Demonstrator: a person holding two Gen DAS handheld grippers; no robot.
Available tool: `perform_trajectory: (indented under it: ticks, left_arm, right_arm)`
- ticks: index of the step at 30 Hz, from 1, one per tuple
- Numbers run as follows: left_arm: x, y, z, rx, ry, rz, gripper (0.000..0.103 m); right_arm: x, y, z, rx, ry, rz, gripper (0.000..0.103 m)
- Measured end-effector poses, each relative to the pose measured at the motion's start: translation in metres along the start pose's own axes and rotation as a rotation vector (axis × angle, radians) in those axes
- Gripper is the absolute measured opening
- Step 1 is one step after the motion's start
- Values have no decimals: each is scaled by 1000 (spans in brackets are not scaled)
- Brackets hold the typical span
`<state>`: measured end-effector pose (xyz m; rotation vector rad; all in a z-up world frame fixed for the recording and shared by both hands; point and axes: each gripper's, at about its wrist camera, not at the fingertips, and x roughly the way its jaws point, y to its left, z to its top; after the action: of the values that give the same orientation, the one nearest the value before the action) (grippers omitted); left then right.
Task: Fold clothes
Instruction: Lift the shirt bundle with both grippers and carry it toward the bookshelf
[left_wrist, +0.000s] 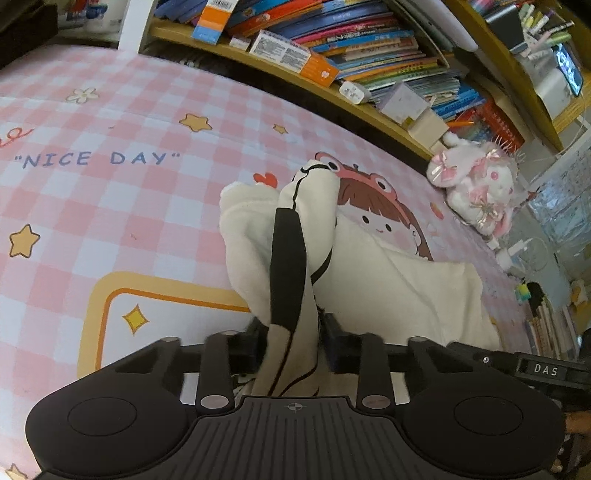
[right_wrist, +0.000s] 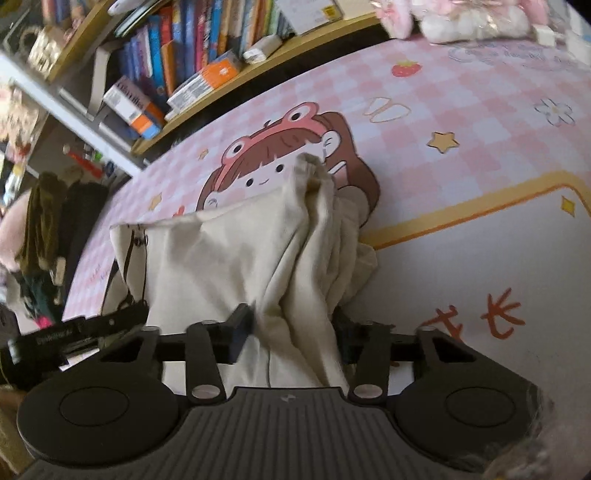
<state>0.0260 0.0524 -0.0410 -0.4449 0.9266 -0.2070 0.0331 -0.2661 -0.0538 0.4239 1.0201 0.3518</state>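
The cream cloth (left_wrist: 388, 288) is partly lifted off the pink checked worktop (left_wrist: 110, 206) — each end is bunched up in a tool, and the stretch between them sags down onto the picture of a girl in a frog hat (right_wrist: 266, 155). The left gripper (left_wrist: 291, 325) has its fingers squeezed on a wad of the cloth with thin black lines on it, and a dark strap (left_wrist: 288, 266) hangs over that wad. The right gripper (right_wrist: 291, 328) has its fingers squeezed on another thick wad. No neat fold shows; the cloth is crumpled, so I think the folding is somewhere in the middle, with flattening and tidy folds left to do. What sort of garment it is I cannot tell — the grippers hide its near part and the edges are blurry. A fluffy pink toy (left_wrist: 476, 184) sits by the bookshelf (left_wrist: 332, 85).
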Motion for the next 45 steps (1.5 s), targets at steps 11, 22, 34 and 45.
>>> perform_trajectory:
  ticks: [11,22,34,45]
  left_arm:
    - [-26,-33,-14,68,-97,-2,17]
    - [-38,-64,-33,83,-138,28,15]
    - [-48,-94,-48,89,-154,57,15]
    - [-57,-98,-56,75,-153,82,15]
  right_arm:
    - [-39,19,-7,-157,-127,12,23]
    - [-62,7,-12,-184,-137,33,23]
    - [-85,-13,-21,-190,-151,68,23]
    - [-90,-16,-26,-192,-149,91,23]
